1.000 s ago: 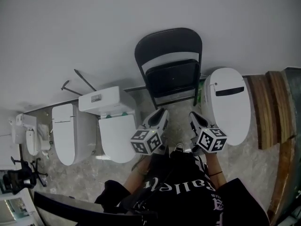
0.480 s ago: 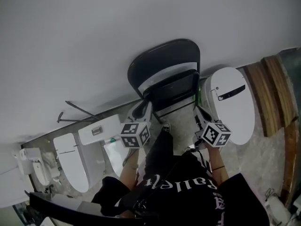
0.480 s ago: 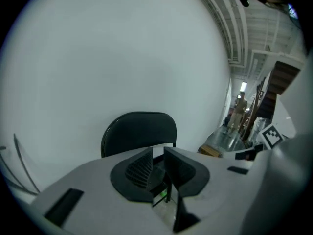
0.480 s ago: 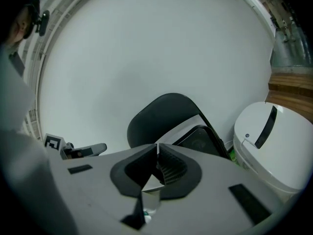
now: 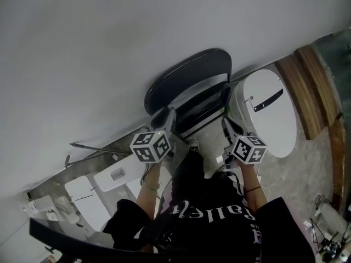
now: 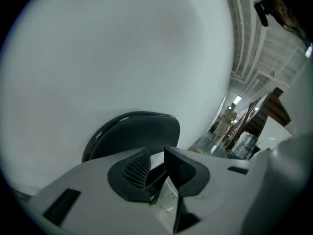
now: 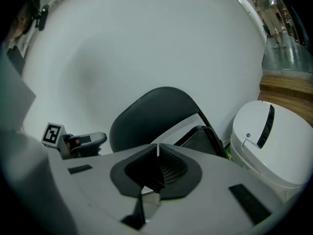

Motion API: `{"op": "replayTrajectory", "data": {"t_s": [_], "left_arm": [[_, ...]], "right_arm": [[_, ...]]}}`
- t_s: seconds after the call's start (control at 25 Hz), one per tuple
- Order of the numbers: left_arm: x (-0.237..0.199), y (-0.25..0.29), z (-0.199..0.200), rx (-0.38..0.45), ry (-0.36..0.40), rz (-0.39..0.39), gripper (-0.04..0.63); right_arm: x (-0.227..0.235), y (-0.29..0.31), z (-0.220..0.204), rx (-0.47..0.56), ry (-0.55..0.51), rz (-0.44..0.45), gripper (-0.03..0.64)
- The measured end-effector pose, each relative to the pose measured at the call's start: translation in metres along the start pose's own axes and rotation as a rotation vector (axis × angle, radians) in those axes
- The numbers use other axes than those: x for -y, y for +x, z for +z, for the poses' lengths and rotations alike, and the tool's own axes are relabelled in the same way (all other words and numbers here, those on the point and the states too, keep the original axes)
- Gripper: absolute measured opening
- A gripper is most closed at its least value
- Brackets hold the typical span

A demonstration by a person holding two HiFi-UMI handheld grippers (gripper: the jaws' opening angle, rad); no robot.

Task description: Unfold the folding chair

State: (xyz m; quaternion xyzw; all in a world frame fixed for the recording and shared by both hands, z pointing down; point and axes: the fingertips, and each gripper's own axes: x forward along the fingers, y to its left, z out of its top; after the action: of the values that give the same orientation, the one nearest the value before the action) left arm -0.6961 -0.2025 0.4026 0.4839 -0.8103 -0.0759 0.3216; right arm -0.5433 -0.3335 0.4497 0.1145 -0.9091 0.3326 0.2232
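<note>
A black folding chair (image 5: pixel 189 89) leans folded against the white wall, backrest on top and seat flat against its frame. My left gripper (image 5: pixel 166 115) hovers at the chair's left edge, its jaws a little apart with nothing between them. In the left gripper view the backrest (image 6: pixel 132 133) rises just past the left gripper (image 6: pixel 155 160). My right gripper (image 5: pixel 225 123) is near the chair's right edge, shut and empty. The right gripper view shows the right gripper (image 7: pixel 157 153) with tips touching in front of the chair (image 7: pixel 151 116). Neither gripper touches the chair.
A white toilet (image 5: pixel 263 111) stands directly right of the chair, close to my right gripper, and shows as the toilet (image 7: pixel 274 141) in the right gripper view. More white toilets (image 5: pixel 104 185) line the wall at lower left. Wooden planks (image 5: pixel 307 86) lie far right. The person's legs are below.
Both grippers have moved forward and spread to the chair's two sides. The left one swung out towards the chair's left edge. The head view has tilted.
</note>
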Motion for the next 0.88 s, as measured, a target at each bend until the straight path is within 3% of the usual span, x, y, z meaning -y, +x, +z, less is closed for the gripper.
{"op": "replayTrajectory", "data": {"t_s": [0.12,0.32,0.4,0.48,0.64,0.88], "left_arm": [[-0.013,0.001,0.028,-0.014,0.153,0.022,0.081],[-0.041,0.014,0.066,-0.090,0.378,0.039,0.166],[-0.054,0.026,0.070,-0.162,0.423,0.026,0.181],[-0.061,0.036,0.066,-0.246,0.450,-0.011,0.193],[-0.065,0.047,0.050,-0.376,0.499,-0.075,0.198],[-0.063,0.065,0.030,-0.486,0.586,-0.113,0.198]], "right_arm": [[-0.001,0.020,-0.007,-0.033,0.011,0.003,0.025],[-0.006,0.057,-0.024,-0.118,0.081,0.080,0.026],[-0.006,0.073,-0.033,-0.157,0.145,0.119,0.053],[-0.007,0.089,-0.045,-0.200,0.218,0.162,0.186],[0.007,0.119,-0.069,-0.240,0.305,0.158,0.209],[0.035,0.160,-0.091,-0.245,0.446,0.133,0.215]]}}
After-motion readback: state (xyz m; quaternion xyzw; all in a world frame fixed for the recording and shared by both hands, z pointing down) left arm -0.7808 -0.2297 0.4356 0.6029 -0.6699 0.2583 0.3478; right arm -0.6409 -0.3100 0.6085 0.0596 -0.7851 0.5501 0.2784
